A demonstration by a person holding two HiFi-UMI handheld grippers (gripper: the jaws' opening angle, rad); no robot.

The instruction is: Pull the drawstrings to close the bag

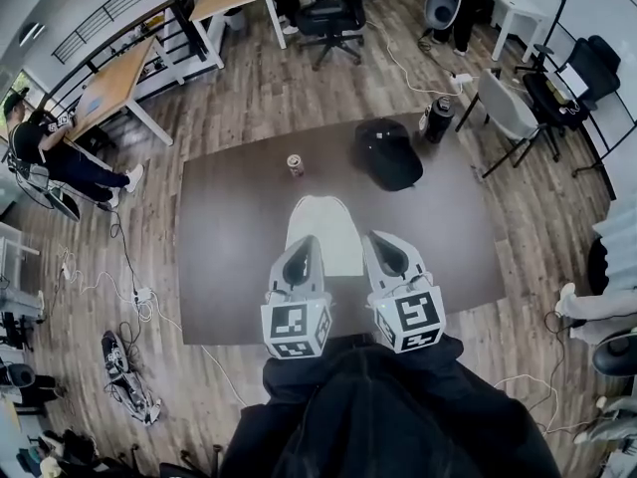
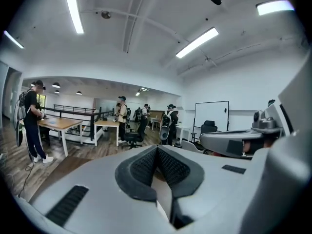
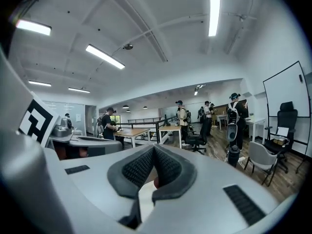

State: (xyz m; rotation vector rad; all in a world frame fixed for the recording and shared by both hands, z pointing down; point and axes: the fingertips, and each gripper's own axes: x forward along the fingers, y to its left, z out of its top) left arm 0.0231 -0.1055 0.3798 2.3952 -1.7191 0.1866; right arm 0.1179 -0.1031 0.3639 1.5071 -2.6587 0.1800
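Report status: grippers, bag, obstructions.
Left gripper and right gripper shut, no string visible. White bag lies on table. Can, black backpack beyond, not blocking.

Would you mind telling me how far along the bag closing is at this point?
Done: nothing I can confirm. The bag lies flat on the table, no drawstrings are visible, and its near end is hidden behind the claws. In hand: nothing. The left claw and right claw are shut with nothing seen between them, held up and pointing across the room. Left: gripping the drawstrings and pulling them.
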